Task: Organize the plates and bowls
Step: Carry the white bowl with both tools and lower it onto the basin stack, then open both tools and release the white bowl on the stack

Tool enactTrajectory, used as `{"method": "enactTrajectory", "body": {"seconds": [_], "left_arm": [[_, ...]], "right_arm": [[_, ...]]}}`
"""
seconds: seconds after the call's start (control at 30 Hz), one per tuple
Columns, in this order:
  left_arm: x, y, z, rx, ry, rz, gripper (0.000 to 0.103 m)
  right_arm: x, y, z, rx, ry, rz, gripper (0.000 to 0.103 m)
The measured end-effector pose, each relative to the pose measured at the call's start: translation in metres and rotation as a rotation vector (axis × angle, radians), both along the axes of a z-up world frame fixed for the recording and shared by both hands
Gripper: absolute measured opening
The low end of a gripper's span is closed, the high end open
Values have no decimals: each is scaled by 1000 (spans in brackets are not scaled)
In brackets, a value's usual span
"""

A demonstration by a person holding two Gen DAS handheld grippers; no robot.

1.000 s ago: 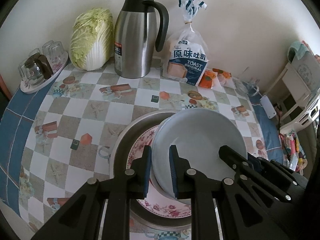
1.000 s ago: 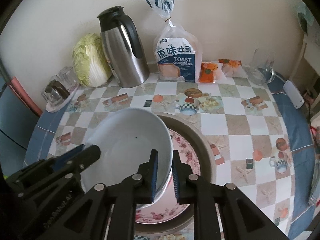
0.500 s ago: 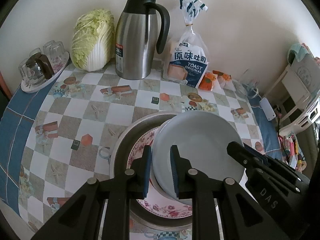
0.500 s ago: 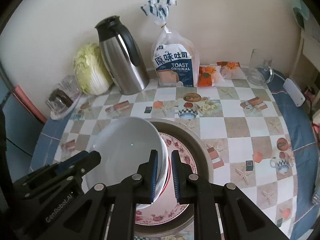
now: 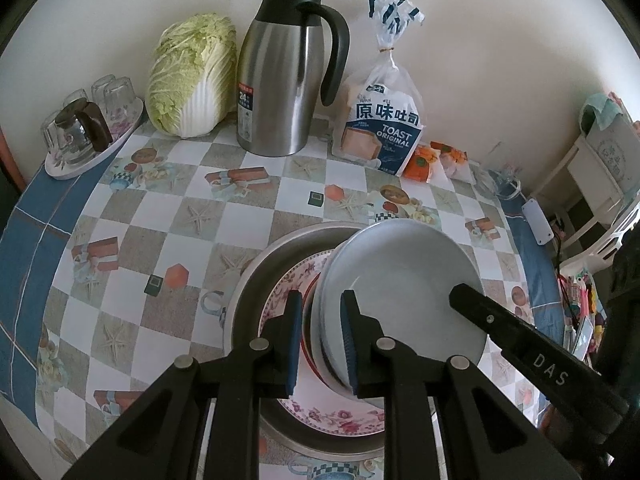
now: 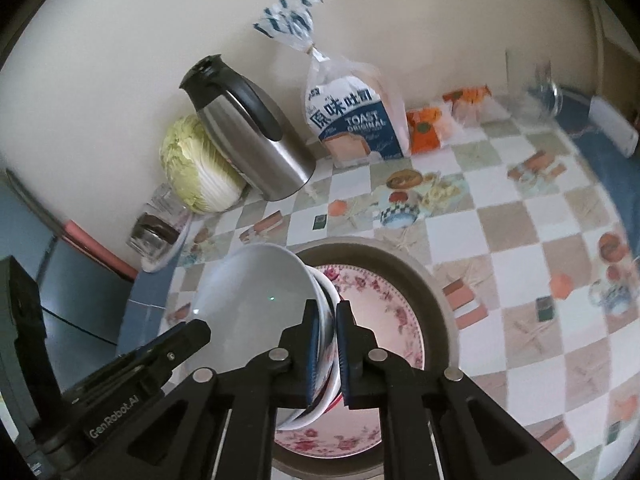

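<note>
A stack of white bowls [image 5: 404,292] is held tilted over a floral plate [image 5: 332,416] that lies in a metal basin [image 5: 256,280]. My left gripper [image 5: 320,340] is shut on the stack's near rim, and a red-rimmed bowl shows under the top one. My right gripper [image 6: 325,350] is shut on the opposite rim of the same bowls [image 6: 256,292], above the floral plate [image 6: 384,304] and basin [image 6: 436,296]. Each gripper's finger shows in the other's view.
At the back wall stand a steel thermos jug [image 5: 284,72], a napa cabbage [image 5: 188,76], a toast bag [image 5: 384,120] and orange snack packets [image 5: 424,160]. A tray of upturned glasses [image 5: 84,128] sits far left. A glass mug [image 6: 536,84] stands far right.
The bowl stack has tilted more steeply and lifted off the floral plate. The right gripper rolled, so its view now leans. The left gripper stayed about where it was.
</note>
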State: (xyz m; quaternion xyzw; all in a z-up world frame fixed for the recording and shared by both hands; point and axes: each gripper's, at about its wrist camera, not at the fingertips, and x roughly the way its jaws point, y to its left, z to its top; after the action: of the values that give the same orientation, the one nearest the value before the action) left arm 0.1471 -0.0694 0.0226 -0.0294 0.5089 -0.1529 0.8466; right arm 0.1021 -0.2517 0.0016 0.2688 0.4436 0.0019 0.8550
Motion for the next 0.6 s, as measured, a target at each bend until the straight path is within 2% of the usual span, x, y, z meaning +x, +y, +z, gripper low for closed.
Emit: {"method": "enactTrajectory", "body": {"seconds": [0.23,0.37,0.47,0.57,0.6], "left_arm": [[-1,-2,-1,6,2,-3,19],[-1,-2,0,7,2,1,20],[-1,0,4,5,-5,5,35],[0,2,8,2,-10,13,39],[0,3,9,0,-11,16,43]], "right_arm": [[0,0,1,-4,2,4,9],[2,7,6,-54,20,19,12],[3,12,10,-112,38,29,12],[2,16,16,-175,43,35,12],[2,16,17,-186,43,35,15]]}}
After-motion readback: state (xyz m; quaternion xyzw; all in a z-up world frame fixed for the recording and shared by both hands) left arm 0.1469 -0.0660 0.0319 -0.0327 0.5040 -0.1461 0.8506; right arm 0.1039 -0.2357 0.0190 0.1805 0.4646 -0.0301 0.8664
